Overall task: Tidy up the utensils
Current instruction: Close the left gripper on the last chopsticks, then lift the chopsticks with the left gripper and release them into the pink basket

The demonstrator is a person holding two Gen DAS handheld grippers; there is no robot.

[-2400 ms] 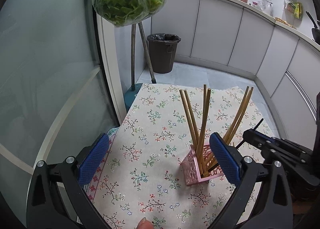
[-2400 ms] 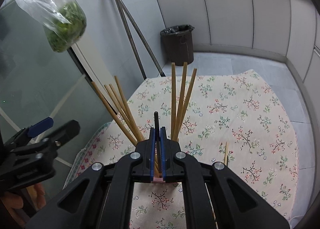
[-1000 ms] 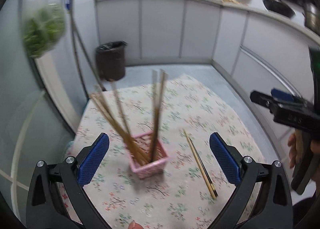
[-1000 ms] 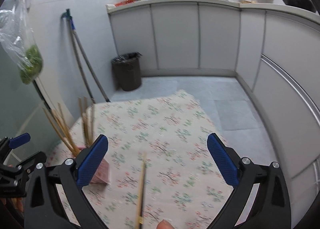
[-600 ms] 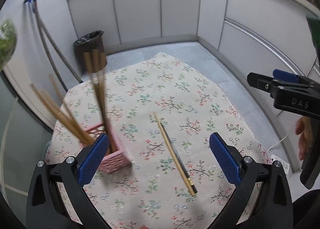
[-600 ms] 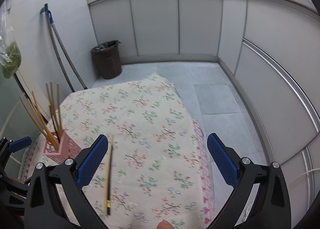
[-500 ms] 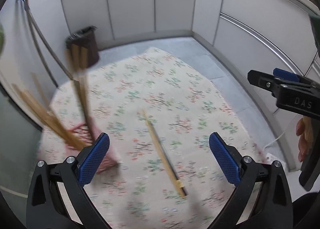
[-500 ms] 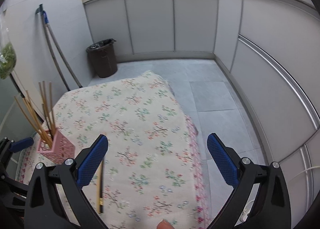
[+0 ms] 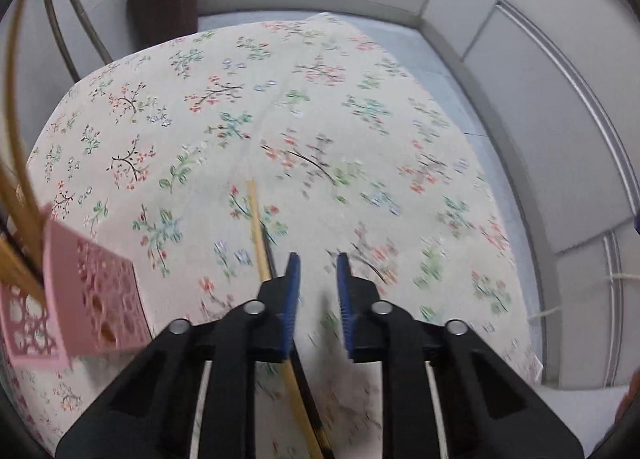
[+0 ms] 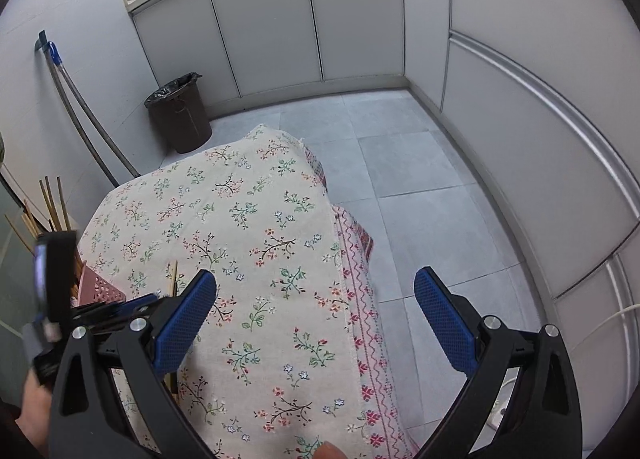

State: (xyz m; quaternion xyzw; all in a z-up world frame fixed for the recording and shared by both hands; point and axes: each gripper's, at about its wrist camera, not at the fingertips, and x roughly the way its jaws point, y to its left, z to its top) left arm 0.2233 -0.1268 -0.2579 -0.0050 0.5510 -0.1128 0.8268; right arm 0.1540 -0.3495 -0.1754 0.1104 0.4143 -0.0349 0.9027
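A pair of chopsticks, one wooden and one dark (image 9: 258, 233), lies on the floral tablecloth (image 9: 320, 107). My left gripper (image 9: 316, 271) hangs low over the cloth just right of them, its blue pads narrowed to a small gap with nothing between them. The chopsticks run under its left finger. A pink lattice holder (image 9: 86, 307) with several wooden chopsticks stands at the left; it also shows in the right wrist view (image 10: 100, 289). My right gripper (image 10: 316, 309) is wide open and empty above the table's right edge. The left gripper shows there too (image 10: 132, 305).
A dark bin (image 10: 180, 115) stands on the grey tiled floor beyond the table. Mop handles (image 10: 80, 107) lean on the wall at the left. White cabinets (image 10: 304, 19) line the back and right. The cloth's right edge (image 10: 352, 259) drops to the floor.
My left gripper has dropped toward the loose chopsticks and narrowed from wide open to a small gap. My right gripper has drawn back to the right and stayed open.
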